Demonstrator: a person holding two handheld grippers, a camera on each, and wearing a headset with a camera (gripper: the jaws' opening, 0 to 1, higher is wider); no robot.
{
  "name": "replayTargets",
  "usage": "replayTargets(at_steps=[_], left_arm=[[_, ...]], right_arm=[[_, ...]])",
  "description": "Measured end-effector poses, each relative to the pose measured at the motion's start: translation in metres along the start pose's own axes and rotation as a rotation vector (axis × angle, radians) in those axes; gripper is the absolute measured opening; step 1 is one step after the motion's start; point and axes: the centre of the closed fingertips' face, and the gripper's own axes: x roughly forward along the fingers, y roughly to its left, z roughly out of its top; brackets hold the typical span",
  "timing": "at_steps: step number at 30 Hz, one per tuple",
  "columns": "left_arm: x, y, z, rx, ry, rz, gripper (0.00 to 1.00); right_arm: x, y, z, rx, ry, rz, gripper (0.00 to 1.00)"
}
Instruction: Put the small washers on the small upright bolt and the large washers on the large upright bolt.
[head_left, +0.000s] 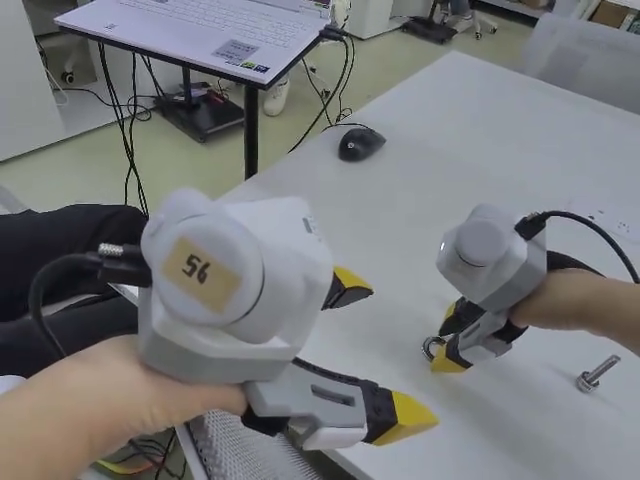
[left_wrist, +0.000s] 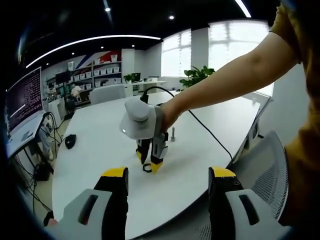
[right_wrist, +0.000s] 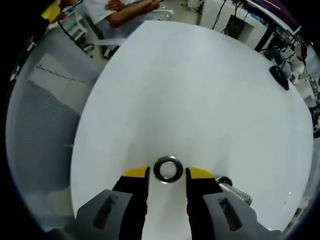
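My right gripper (head_left: 447, 352) points down at the white table (head_left: 470, 160), shut on a dark metal washer (head_left: 433, 348) at its yellow tips. The right gripper view has that washer (right_wrist: 168, 169) between the two jaws, low over the tabletop. To its right a bolt (head_left: 597, 374) stands on its head. From the left gripper view the bolt (left_wrist: 173, 134) stands upright just behind the right gripper (left_wrist: 148, 165). A metal bolt piece (right_wrist: 232, 190) lies beside the right jaw. My left gripper (head_left: 380, 352) is open, held off the table's near edge with nothing between its jaws.
A black mouse (head_left: 360, 143) lies at the table's far left edge. A laptop (head_left: 200, 30) sits on a stand beyond it, with cables hanging below. A mesh office chair (head_left: 235, 450) is under the left gripper.
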Motion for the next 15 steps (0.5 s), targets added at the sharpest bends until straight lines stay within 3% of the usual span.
replayTargets(at_steps=[15], left_arm=[[-0.0012,-0.0010,0.0002,0.003,0.004,-0.005,0.64]], right_arm=[[-0.0034,0.0022,0.0000,-0.020,0.005,-0.010,0.22]])
